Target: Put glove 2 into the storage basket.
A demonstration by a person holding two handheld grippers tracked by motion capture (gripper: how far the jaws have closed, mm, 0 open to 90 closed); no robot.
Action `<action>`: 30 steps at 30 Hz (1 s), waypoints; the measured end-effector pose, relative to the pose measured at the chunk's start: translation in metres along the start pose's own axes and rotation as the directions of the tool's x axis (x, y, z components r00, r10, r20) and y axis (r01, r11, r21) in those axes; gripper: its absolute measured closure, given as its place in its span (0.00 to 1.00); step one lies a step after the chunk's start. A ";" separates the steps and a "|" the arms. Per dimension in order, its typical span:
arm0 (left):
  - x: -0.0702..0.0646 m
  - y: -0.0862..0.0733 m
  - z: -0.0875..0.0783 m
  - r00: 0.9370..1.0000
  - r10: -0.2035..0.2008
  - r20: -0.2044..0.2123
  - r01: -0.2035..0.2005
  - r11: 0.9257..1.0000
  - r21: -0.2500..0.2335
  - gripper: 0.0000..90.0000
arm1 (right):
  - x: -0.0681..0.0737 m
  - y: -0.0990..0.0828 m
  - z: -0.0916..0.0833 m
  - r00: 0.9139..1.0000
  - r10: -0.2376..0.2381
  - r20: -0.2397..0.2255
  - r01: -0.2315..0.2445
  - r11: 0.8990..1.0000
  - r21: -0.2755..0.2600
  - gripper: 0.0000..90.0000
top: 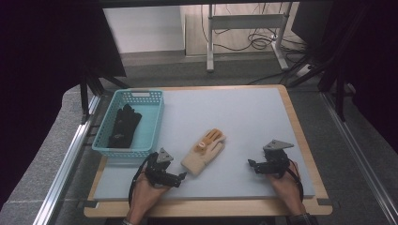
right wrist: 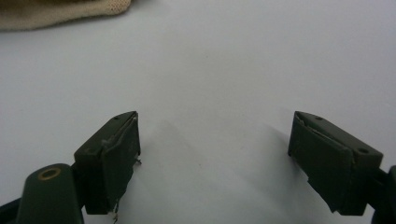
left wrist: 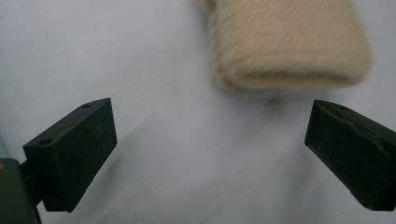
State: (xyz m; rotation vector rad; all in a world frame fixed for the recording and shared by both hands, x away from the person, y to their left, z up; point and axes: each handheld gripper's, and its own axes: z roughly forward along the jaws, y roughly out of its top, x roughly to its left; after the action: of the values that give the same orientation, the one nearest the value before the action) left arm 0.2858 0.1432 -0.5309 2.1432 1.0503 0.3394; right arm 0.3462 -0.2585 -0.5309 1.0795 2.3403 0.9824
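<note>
Nearby, a teal basket [top: 151,123] holds a black glove [top: 123,124]; both hand-held grippers gape wide beside the cream glove [top: 205,151].

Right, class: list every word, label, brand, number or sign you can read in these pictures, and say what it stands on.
None can be read.
The cream glove has an orange patch with a round mark; it is too small to tell whether it bears lettering.
The black glove, the turquoise basket, the left gripper and the right gripper show no print.
</note>
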 end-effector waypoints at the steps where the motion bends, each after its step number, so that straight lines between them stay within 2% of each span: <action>1: -0.001 0.003 -0.001 1.000 0.001 0.008 -0.001 1.000 -0.008 0.03 | 0.000 0.000 0.000 1.000 0.000 0.000 0.000 1.000 0.000 0.18; 5: -0.006 0.021 -0.001 0.999 -0.002 0.046 0.003 0.999 -0.033 0.03 | 0.000 0.000 0.000 1.000 -0.001 0.001 0.001 1.000 0.000 0.18; 7: -0.007 0.027 0.000 0.999 0.005 0.049 -0.003 1.000 -0.030 0.03 | 0.000 0.000 0.000 1.000 0.000 0.001 0.000 1.000 0.000 0.18; 8: -0.010 0.037 0.004 0.999 0.023 0.049 -0.022 1.000 -0.021 0.03 | 0.000 0.000 0.000 1.000 -0.001 0.002 0.001 1.000 0.000 0.18; 9: -0.010 0.037 0.004 0.999 0.023 0.049 -0.022 1.000 -0.021 0.03 | 0.000 0.000 0.000 1.000 -0.001 0.002 0.001 1.000 0.000 0.18; 11: -0.012 0.053 0.013 0.998 0.040 0.049 -0.040 0.999 -0.007 0.03 | 0.000 0.000 0.000 1.000 0.000 0.002 0.000 1.000 -0.001 0.18; 13: -0.013 0.058 0.016 0.998 0.043 0.049 -0.043 0.999 -0.002 0.03 | 0.000 0.000 0.000 1.000 -0.001 0.002 0.001 1.000 0.000 0.18; 17: -0.018 0.077 0.035 0.997 0.063 0.044 -0.065 0.997 0.040 0.03 | 0.000 0.000 0.000 1.000 -0.001 0.002 0.001 1.000 -0.001 0.18; 19: -0.019 0.079 0.040 0.997 0.068 0.042 -0.070 0.996 0.050 0.03 | 0.000 0.000 0.000 1.000 -0.001 0.002 0.001 1.000 -0.001 0.18; 20: -0.020 0.083 0.050 0.997 0.070 0.043 -0.073 0.995 0.074 0.03 | 0.000 0.000 0.000 1.000 -0.001 0.002 0.001 1.000 -0.001 0.18; 25: -0.019 0.085 0.073 0.997 0.048 0.055 -0.055 0.990 0.130 0.03 | 0.000 0.000 0.000 1.000 0.001 0.002 -0.001 1.000 -0.001 0.18; 27: -0.019 0.085 0.080 0.997 0.051 0.059 -0.059 0.987 0.152 0.04 | 0.000 0.000 0.000 1.000 0.000 0.002 0.000 1.000 -0.001 0.18; 28: -0.021 0.084 0.084 0.997 0.060 0.054 -0.068 0.984 0.167 0.05 | 0.000 0.000 0.000 1.000 0.000 0.002 0.000 1.000 -0.001 0.18; 29: -0.021 0.084 0.084 0.997 0.060 0.054 -0.068 0.984 0.167 0.04 | 0.000 0.000 0.000 1.000 0.000 0.002 0.000 1.000 -0.001 0.18; 30: -0.025 0.083 0.085 0.996 0.086 0.036 -0.091 0.981 0.171 0.04 | 0.000 0.000 0.000 1.000 0.001 0.001 -0.001 1.000 -0.001 0.18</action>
State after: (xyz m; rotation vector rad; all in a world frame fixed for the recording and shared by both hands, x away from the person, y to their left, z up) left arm 0.3617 0.0483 -0.5309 2.3471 1.0018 0.2668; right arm 0.3460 -0.2586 -0.5310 1.0802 2.3386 0.9825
